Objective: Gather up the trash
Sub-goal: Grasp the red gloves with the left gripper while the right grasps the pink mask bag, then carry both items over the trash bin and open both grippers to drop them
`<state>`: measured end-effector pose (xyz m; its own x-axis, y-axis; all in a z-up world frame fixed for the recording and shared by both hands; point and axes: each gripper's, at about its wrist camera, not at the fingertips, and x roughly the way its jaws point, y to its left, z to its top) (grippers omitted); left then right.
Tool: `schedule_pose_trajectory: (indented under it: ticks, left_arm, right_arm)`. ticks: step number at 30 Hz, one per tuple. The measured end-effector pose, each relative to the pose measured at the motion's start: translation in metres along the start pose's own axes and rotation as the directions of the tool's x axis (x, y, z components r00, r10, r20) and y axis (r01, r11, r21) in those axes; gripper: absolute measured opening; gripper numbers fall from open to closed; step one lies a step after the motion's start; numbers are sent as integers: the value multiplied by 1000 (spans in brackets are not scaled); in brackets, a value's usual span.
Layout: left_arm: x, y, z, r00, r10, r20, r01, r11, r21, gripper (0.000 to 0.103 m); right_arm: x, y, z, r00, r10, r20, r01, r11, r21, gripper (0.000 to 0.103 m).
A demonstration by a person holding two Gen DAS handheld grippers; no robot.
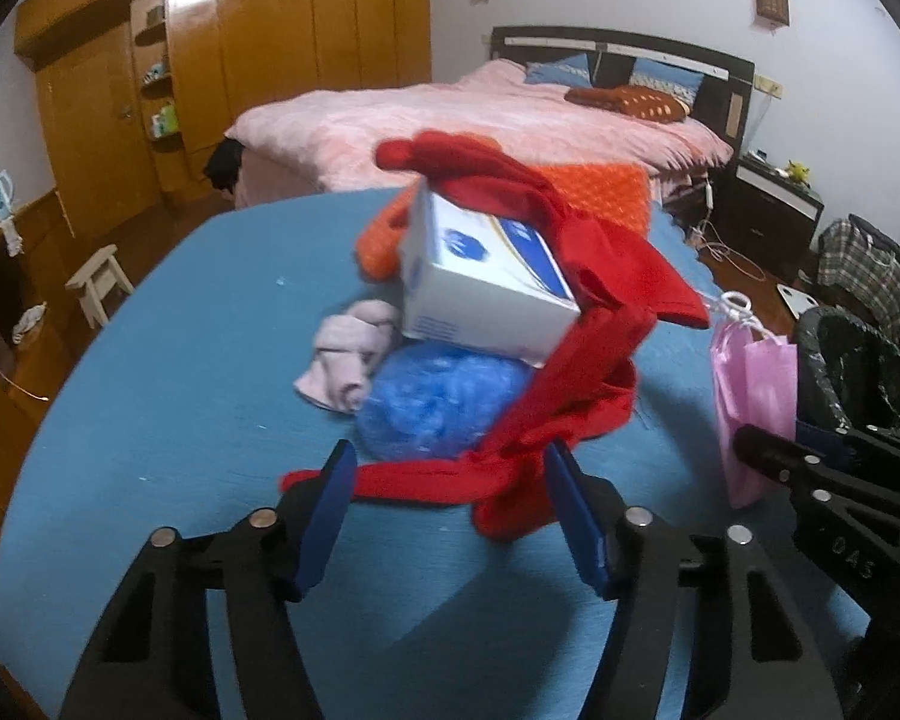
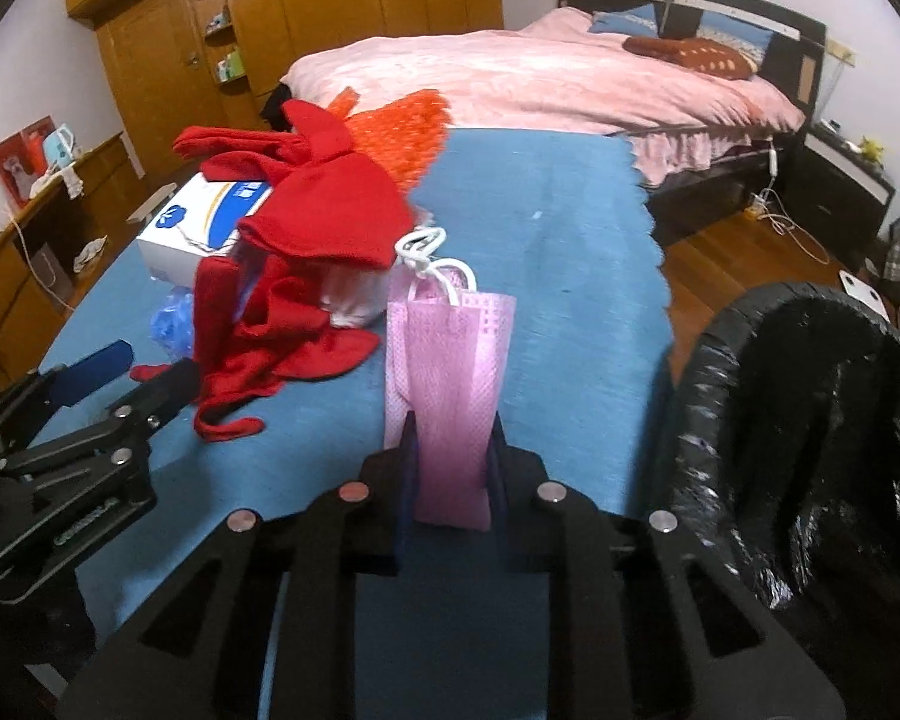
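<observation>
Left wrist view: the left gripper (image 1: 450,516) hovers low over the blue-covered bench (image 1: 168,360), jaws spread wide, a strip of the red cloth (image 1: 576,372) lying between its pads (image 1: 330,510). Behind it sit a blue bag (image 1: 438,402), a white box (image 1: 486,288) draped by the red cloth, a pale sock (image 1: 354,354) and an orange cloth (image 1: 600,186). At right, the right gripper (image 1: 768,450) holds a pink mask (image 1: 756,396) beside the black-lined bin (image 1: 858,372). Right wrist view: the right gripper (image 2: 450,456) has its jaws pressed on the mask (image 2: 450,360), which stands upright above the bench (image 2: 570,228), white loops on top. The bin (image 2: 810,420) is just to its right. The left gripper (image 2: 132,378) is at left near the red cloth (image 2: 306,228) and box (image 2: 198,222).
</observation>
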<state>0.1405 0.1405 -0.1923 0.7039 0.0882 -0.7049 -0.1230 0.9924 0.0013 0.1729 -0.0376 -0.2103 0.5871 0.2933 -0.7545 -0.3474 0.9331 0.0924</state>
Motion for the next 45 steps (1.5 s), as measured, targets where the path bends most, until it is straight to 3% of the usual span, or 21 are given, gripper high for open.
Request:
schedule_pose_trajectory:
  ticks: [8,11,17,25,35,45]
  left_arm:
    - [20,-13,-5,991,-92,-101,94,995,12,20]
    - [19,-15,-5,990,-107,-96,108,994,8,12]
    - [-3,-17,-1,991,-130,-39,131,991,2,10]
    - [-45,-30,13,978,-206,24,206,978,18,10]
    - [-81,-67,31,950,-302,83,296,951,86,10]
    - [-94,-123,40,912,-401,87,383,907,174,10]
  right_arm:
    - [-2,-7,2,1000,1,1,-1,1000,13,20]
    - [-5,-7,2,1000,5,3,-5,1000,13,20]
    - [-20,-6,1,1000,9,26,-9,1000,16,21]
    - [-59,-23,5,996,-1,86,-2,999,39,22]
    - [-108,-62,3,986,-55,156,40,995,96,22]
    - [-149,-115,-18,968,-176,179,145,974,174,22]
